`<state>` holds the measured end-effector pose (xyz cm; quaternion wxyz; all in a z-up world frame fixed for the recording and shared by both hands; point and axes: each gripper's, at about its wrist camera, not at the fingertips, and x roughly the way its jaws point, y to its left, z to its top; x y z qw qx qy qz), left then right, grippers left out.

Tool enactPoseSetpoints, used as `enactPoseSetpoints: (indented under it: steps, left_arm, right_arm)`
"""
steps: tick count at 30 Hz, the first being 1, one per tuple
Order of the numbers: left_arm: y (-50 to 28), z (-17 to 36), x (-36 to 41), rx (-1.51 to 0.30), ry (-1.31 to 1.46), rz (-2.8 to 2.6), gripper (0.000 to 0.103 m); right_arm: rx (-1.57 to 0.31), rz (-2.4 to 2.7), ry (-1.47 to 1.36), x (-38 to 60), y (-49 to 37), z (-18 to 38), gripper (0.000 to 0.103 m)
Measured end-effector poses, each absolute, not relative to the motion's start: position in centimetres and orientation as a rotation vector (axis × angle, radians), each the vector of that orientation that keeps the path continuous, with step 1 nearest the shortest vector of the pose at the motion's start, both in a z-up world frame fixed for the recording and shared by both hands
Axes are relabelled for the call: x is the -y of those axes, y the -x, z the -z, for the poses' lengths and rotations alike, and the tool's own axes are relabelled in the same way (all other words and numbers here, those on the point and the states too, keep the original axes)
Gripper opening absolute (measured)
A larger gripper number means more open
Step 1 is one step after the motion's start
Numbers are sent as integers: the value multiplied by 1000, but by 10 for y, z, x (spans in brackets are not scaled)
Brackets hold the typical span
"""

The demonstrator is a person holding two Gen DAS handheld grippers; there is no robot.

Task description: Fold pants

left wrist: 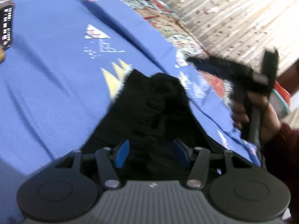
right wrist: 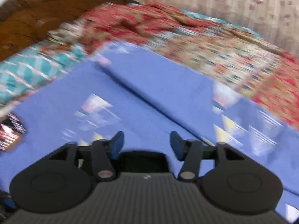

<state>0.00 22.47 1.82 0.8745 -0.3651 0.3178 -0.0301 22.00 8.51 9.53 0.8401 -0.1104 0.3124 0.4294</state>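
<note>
The black pants [left wrist: 149,112] lie bunched in a mound on the blue bedsheet [left wrist: 46,84], at the bottom centre of the left wrist view. My left gripper [left wrist: 151,154] sits right over their near end. Its blue pads [left wrist: 122,154] stand apart with dark cloth between and below them, and their inner faces show bare. My right gripper [right wrist: 146,145] hovers open over the blue sheet [right wrist: 158,93] with nothing between its fingers. In the left wrist view a person's hand [left wrist: 261,110] holds the right tool to the right of the pants, above the bed's edge. Both views are blurred.
A dark phone-like device [left wrist: 7,26] lies at the sheet's left edge, also in the right wrist view [right wrist: 11,134]. A red patterned quilt [right wrist: 224,56] covers the far side of the bed. Behind it are a wooden headboard [right wrist: 28,18] and a pale curtain [left wrist: 233,18].
</note>
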Motion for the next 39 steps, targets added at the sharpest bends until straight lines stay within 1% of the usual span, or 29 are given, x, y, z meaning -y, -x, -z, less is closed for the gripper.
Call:
enactPoseSetpoints:
  steps: [2, 3, 6, 7, 9, 10, 12, 13, 14, 16, 17, 19, 21, 23, 24, 25, 26, 28, 29, 32, 39]
  left_arm:
    - [1, -20, -216, -656, 744, 116, 52]
    - [1, -19, -211, -662, 732, 131, 52]
    - [-3, -10, -202, -715, 708, 141, 52]
    - [-5, -5, -201, -738, 706, 131, 50]
    - [-9, 6, -200, -789, 691, 103, 43]
    - [-10, 9, -200, -797, 684, 93, 38]
    - [-11, 11, -205, -793, 715, 95, 38]
    - [-12, 12, -206, -794, 731, 96, 38]
    - [-12, 13, -208, -794, 740, 96, 38]
    - [-12, 13, -208, -795, 742, 94, 38]
    - [-12, 12, -207, -794, 736, 92, 38]
    - [-10, 8, -209, -782, 753, 94, 39]
    - [-3, 3, -220, -738, 842, 104, 45]
    - [8, -2, -237, -672, 963, 115, 54]
    - [13, -4, -245, -645, 1011, 118, 56]
    - [17, -6, -252, -625, 1046, 117, 62]
    - [21, -9, -259, -608, 1077, 115, 71]
    - [28, -14, -268, -582, 1112, 114, 86]
    - [28, -16, -271, -575, 1121, 116, 89]
    - [31, -15, -272, -571, 1159, 132, 94]
    - [20, -5, -267, -619, 1214, 152, 99]
  right_arm:
    - [-668, -1008, 249, -108, -214, -94, 75]
    - [-674, -1040, 279, -120, -212, -89, 76]
    - [-726, -1120, 431, -160, -203, -58, 77]
    - [-744, -1124, 481, -168, -201, -47, 77]
    - [-797, -1107, 565, -178, -202, -25, 77]
    - [-837, -1102, 577, -177, -205, -16, 74]
    - [-896, -1108, 511, -168, -209, -7, 58]
    - [-912, -1123, 477, -163, -208, -8, 39]
    - [-902, -1128, 479, -162, -202, -10, 30]
    - [-866, -1113, 509, -162, -191, -16, 22]
    - [-847, -1099, 517, -162, -186, -20, 21]
    - [-793, -1072, 505, -161, -177, -32, 20]
    - [-713, -1068, 484, -156, -170, -47, 20]
    - [-615, -1084, 462, -147, -155, -61, 20]
    - [-564, -1080, 470, -143, -143, -67, 20]
    - [-512, -1069, 495, -139, -133, -69, 20]
    - [-446, -1062, 534, -135, -118, -69, 20]
    - [-348, -1069, 599, -120, -92, -63, 20]
    - [-320, -1070, 622, -113, -81, -59, 20]
    - [-285, -1072, 645, -95, -54, -42, 20]
    - [-289, -1082, 611, -74, -22, -28, 20]
